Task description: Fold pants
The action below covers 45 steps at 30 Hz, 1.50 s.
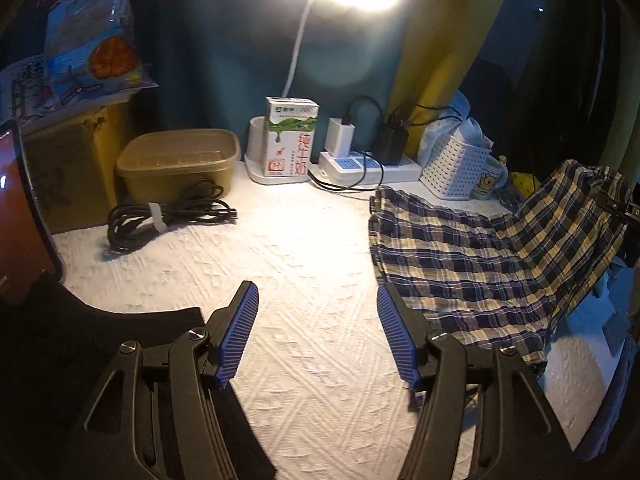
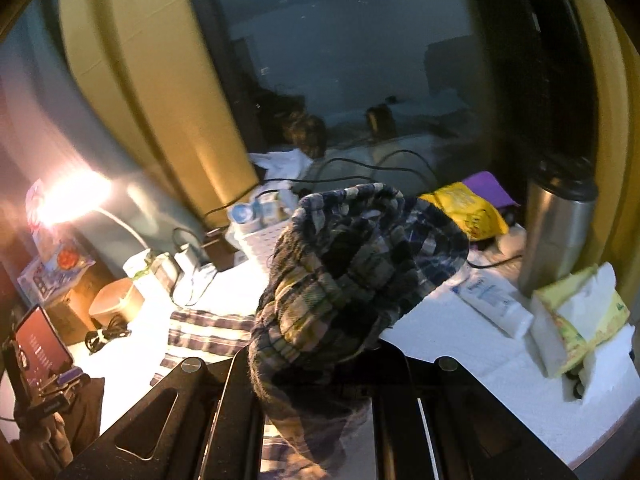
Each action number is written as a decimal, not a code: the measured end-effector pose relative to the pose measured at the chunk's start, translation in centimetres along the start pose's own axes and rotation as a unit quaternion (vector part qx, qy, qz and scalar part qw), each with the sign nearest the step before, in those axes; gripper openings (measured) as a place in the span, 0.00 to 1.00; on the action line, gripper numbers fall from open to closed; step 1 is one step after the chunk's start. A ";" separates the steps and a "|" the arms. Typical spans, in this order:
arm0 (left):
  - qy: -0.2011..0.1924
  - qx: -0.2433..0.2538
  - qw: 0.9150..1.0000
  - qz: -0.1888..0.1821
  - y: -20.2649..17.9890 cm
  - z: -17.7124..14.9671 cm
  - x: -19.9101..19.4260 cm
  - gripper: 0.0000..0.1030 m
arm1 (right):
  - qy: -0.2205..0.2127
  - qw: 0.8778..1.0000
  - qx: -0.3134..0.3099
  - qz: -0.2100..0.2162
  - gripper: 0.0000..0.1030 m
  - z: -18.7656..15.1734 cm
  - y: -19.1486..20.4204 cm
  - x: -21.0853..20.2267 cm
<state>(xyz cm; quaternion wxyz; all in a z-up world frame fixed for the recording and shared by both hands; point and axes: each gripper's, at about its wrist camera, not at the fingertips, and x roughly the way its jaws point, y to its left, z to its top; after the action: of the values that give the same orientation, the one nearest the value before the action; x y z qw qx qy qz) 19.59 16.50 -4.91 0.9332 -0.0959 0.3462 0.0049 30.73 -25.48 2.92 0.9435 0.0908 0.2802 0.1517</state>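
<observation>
The fold is only begun. The navy, cream and yellow plaid cotton pants [image 1: 472, 264] lie partly spread on the white textured cloth covering the bench [image 1: 304, 280], toward its right side, while one end is drawn up off the surface at the right edge of the left wrist view. In the right wrist view that lifted end is bunched over the right claw [image 2: 320, 376], whose jaws are clenched on the cloth; the fingertips themselves are buried under the plaid. The left claw [image 1: 318, 332] is released, its two blue ribbed pads [image 1: 236, 336] standing apart over bare cloth with nothing between them, just left of the pants' near edge. No finished fold shows yet: the raised end apparently has to be carried over the flat part, the layers squared up, and probably a further fold made.

There is one pair of pants and there are two claws. Along the back of the bench stand:
- one tan plastic lidded container [image 1: 180, 164]
- one coiled black cable [image 1: 168, 220]
- one green-and-white milk carton [image 1: 290, 140]
- one white power strip [image 1: 368, 168] bearing one white and one black charger
- one white perforated basket [image 1: 452, 168]

The right wrist view adds one steel flask [image 2: 556, 232], one white tube [image 2: 496, 300] and one yellow snack bag [image 2: 468, 208].
</observation>
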 end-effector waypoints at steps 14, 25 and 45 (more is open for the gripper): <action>-0.002 -0.007 1.000 -0.009 3.9 -0.1 -0.6 0.60 | 0.035 0.995 -0.077 0.049 0.09 -1.8 11.9 4.0; 0.002 -0.019 1.000 -0.011 6.7 -0.2 -0.9 0.60 | 0.117 0.981 -0.133 0.073 0.09 -6.4 19.7 11.0; 0.012 0.009 1.000 -0.017 3.5 -0.2 -1.6 0.60 | 0.167 0.956 -0.199 0.139 0.83 -10.5 23.0 11.0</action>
<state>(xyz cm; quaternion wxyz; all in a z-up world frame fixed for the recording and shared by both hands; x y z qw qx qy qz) 18.00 19.97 -4.67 0.9298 -0.0936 0.3557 -0.0149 28.28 0.70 -5.35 0.8521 -0.0872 0.3824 0.3466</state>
